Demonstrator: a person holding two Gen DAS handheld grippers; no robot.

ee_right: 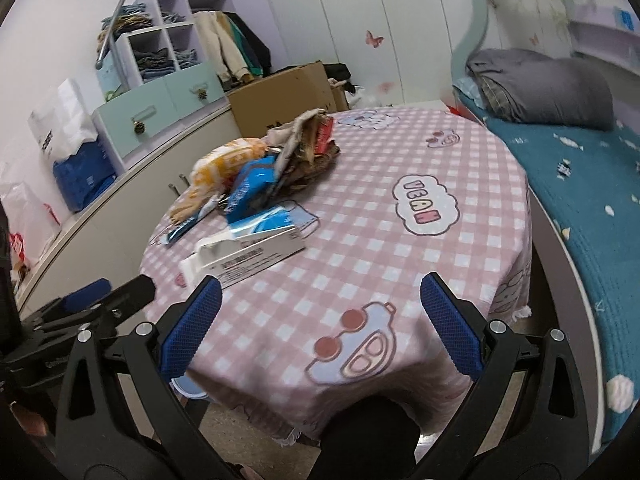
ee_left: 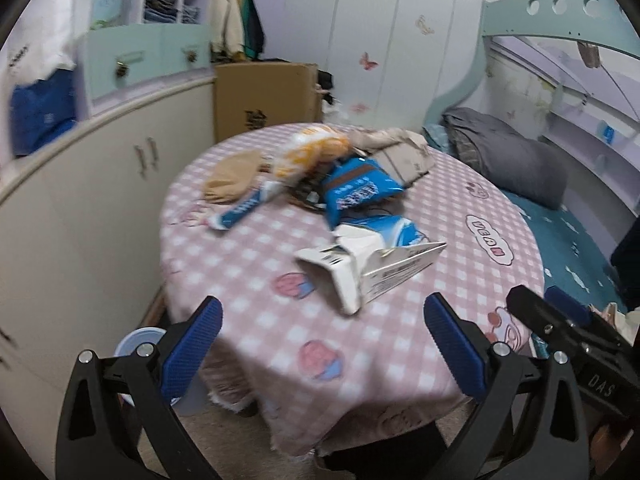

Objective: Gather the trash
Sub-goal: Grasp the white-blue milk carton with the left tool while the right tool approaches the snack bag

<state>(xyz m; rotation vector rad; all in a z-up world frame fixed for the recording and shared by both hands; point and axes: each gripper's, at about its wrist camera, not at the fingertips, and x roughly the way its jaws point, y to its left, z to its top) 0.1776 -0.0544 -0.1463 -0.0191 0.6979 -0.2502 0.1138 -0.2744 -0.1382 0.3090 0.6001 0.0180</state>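
**Two grippers empty, trash pile ahead on the table**

Several pieces of trash lie on the pink checked tablecloth (ee_left: pixel 280 320), clustered toward its far left part. I hold both tools short of the near table edge.

Left to right in the left wrist view:

1. Left gripper (ee_left: pixel 322 336): fingers spread wide, nothing between the pads.
2. Tan crumpled paper (ee_left: pixel 234 178): soft and very light. I judge a pinch on any raised fold will do.
3. Narrow blue wrapper (ee_left: pixel 240 210): thin film lying flat just beside the paper. Likely slippery, so I would slide one pad under an end.
4. Orange-and-white bag (ee_left: pixel 310 152): crumpled and puffy, it should compress easily. Take the bunched upper fold.
5. Blue snack bag (ee_left: pixel 354 190): glossy film, light, prone to slipping. Grip a crimped edge.
6. White carton (ee_left: pixel 360 272): nearest item, opened and partly flattened, the stiffest piece. I judge the upright flap the best hold, since the flat panels offer no edge.
7. Brown paper heap (ee_left: pixel 400 150): at the far side of the pile, soft.
8. Right gripper (ee_right: pixel 320 320): fingers spread wide, holding nothing, positioned over the near table edge.

No collection bin can be identified with certainty.
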